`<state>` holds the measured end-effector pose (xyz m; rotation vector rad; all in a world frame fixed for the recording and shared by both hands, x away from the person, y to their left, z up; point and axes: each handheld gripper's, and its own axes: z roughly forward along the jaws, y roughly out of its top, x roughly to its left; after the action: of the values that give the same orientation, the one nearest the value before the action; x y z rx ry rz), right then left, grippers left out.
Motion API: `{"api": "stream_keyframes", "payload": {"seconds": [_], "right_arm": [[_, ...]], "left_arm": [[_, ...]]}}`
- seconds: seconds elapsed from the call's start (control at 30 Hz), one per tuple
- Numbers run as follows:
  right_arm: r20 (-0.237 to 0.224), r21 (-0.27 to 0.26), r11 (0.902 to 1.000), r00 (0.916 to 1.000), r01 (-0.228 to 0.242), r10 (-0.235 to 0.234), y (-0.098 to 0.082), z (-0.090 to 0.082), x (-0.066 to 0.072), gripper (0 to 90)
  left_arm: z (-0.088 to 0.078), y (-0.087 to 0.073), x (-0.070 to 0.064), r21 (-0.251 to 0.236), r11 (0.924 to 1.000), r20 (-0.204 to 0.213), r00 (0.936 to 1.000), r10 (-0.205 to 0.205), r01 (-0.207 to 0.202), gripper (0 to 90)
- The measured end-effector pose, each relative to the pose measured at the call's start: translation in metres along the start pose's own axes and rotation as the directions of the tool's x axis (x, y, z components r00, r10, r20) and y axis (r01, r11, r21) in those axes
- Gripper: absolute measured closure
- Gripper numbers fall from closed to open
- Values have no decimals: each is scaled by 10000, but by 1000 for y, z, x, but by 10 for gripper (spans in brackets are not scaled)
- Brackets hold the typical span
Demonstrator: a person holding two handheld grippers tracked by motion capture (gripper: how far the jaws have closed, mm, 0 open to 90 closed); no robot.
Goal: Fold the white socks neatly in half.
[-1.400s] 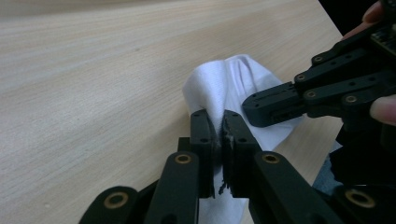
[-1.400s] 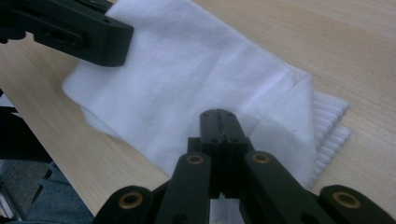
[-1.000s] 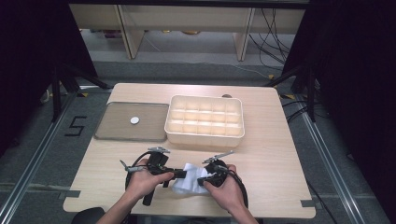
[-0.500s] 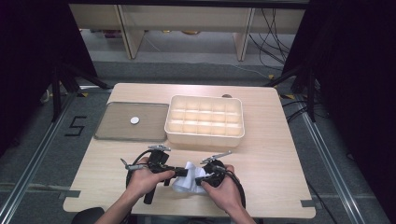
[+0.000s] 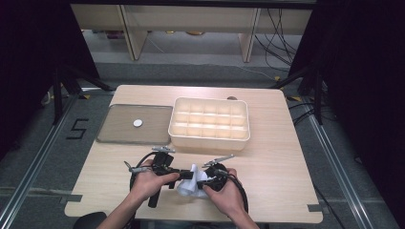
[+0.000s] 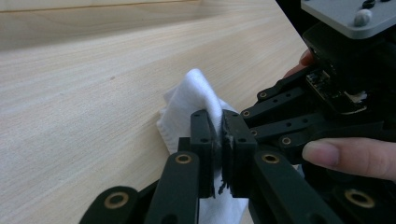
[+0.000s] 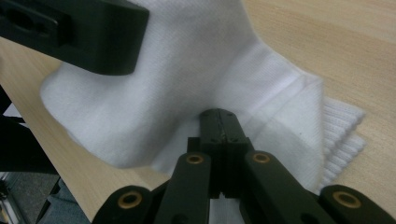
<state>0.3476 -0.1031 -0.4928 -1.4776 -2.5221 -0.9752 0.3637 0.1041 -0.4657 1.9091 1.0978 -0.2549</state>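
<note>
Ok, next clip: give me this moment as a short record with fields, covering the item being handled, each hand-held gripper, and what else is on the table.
item: white sock, near the table's front edge
left hand-held gripper: jaws pinched on a fold of the sock
right hand-held gripper: jaws closed on the sock's fabric
sock state: bunched up between the two, cuff ribbing visible in the right gripper view
table: light wood
compartment box: cream, behind the hands; its cells look empty
tray: grey, left of the box, a small white round thing on it
</note>
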Motion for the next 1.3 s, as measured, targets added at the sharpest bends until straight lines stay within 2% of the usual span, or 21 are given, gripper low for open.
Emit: {"api": "stream_keyframes", "payload": {"seconds": [0.1,0.13,0.17,0.23,0.27,0.3,0.33,0.37,0.4,0.43,0.47,0.57,0.6,0.67,0.7,0.73,0.77,0.83,0.87,0.9,1.3], "right_arm": [[-46,-27,10000,10000,-25,25,0,1,1,900],[-111,-94,9999,9998,134,-135,1,1,0,900],[-110,-24,10000,9999,-15,15,0,0,1,900],[-293,-226,9997,9995,88,-95,1,-3,0,900],[-500,-641,9979,9987,-23,-10,2,-10,-1,900],[-523,-622,9980,9986,-58,25,3,-18,-3,900],[-523,-622,9980,9986,-58,25,3,-18,-3,900],[-310,-778,9970,9995,-9,-15,5,-24,-6,900],[138,-893,9958,9997,-207,220,6,-40,-12,900],[138,-893,9958,9997,-207,220,6,-40,-12,900],[504,-925,9946,9974,-470,518,5,-52,-22,900],[778,-790,9955,9952,-525,586,2,-56,-29,900],[803,-607,9959,9942,-664,712,-3,-54,-34,900],[863,-410,9973,9942,-613,647,-5,-51,-37,900],[812,-272,9963,9932,-819,839,-9,-47,-36,900],[856,-92,9984,9948,-554,560,-12,-40,-39,900],[871,38,9974,9936,-722,716,-13,-38,-36,900],[833,100,9975,9941,-706,695,-13,-36,-35,900],[958,201,9985,9942,-514,493,-14,-30,-35,900],[962,256,9980,9938,-576,549,-14,-29,-34,900],[990,294,9970,9928,-709,677,-14,-26,-31,900]], "left_arm": [[0,0,-1,-15,10000,-63,10000,11,-11,838],[0,0,-1,-24,10000,-81,10000,-5,5,838],[0,0,0,-21,10000,-74,10000,-19,19,838],[-1,0,1,23,10000,-26,10000,-2,2,838],[-2,0,1,-32,10000,-156,9999,9,-10,838],[-2,0,1,-32,10000,-156,9999,9,-10,838],[-2,0,1,-7,10000,-164,9999,-6,6,838],[-2,0,1,5,10000,-163,9999,-3,3,838],[-2,0,1,-16,10000,-172,9999,-3,3,838],[-2,0,0,-20,10000,-175,9998,1,-2,838],[-1,0,0,-25,10000,-156,9999,-14,13,837],[-1,0,1,52,10000,-72,10000,43,-42,837],[-1,1,0,92,9999,-155,9998,95,-94,837],[-1,0,0,54,9999,-206,9997,91,-90,836],[-1,1,0,93,9999,-189,9998,101,-99,837],[-1,1,0,83,9999,-209,9997,100,-99,836],[-1,1,0,95,9999,-212,9997,110,-108,836],[-1,2,0,167,9998,-135,9998,137,-135,836],[-1,2,0,174,9997,-130,9998,174,-171,836],[0,2,-1,155,9998,-117,9998,161,-159,836],[0,2,0,111,9998,-164,9997,153,-152,836]]}}
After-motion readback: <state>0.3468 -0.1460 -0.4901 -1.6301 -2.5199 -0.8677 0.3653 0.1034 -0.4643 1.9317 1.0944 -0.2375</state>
